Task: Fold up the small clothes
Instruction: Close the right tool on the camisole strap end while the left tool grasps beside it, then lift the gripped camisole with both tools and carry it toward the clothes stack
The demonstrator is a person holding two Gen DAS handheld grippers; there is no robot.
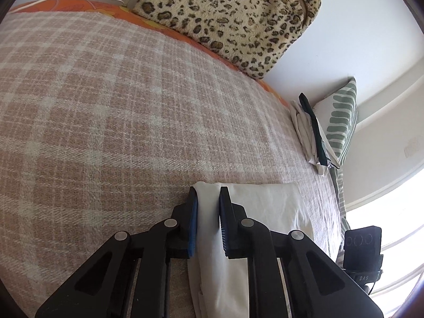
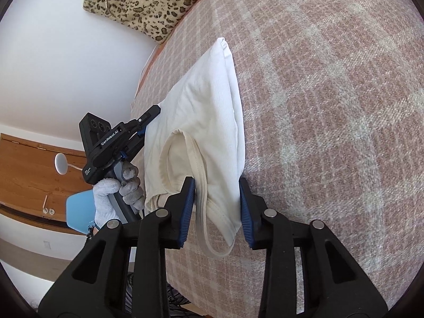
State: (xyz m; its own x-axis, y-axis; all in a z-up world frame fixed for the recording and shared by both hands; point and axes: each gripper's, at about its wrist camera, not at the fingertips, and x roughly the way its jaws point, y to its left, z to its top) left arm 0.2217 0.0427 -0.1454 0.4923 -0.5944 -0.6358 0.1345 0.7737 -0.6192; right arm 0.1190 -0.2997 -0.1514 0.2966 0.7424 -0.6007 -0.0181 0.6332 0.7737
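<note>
Straddling a soft, light white top [image 2: 201,122] on the bed [image 2: 331,106], right gripper [image 2: 216,209] wide open, nothing held; left gripper [image 1: 208,217] half-open around its edge, grip uncertain. Pinch hems.

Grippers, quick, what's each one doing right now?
Left gripper: shut on the white garment.
Right gripper: open, fingers straddling the garment's strap end.

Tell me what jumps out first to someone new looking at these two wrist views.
First, the white garment lying folded on the pink plaid blanket, with both grippers at it: the left gripper has cloth between its fingers, the right gripper straddles the strap end. Next, the leopard-print bag against the wall at the bed's far edge. A small stack of folded clothes sits by a green-patterned pillow.
</note>
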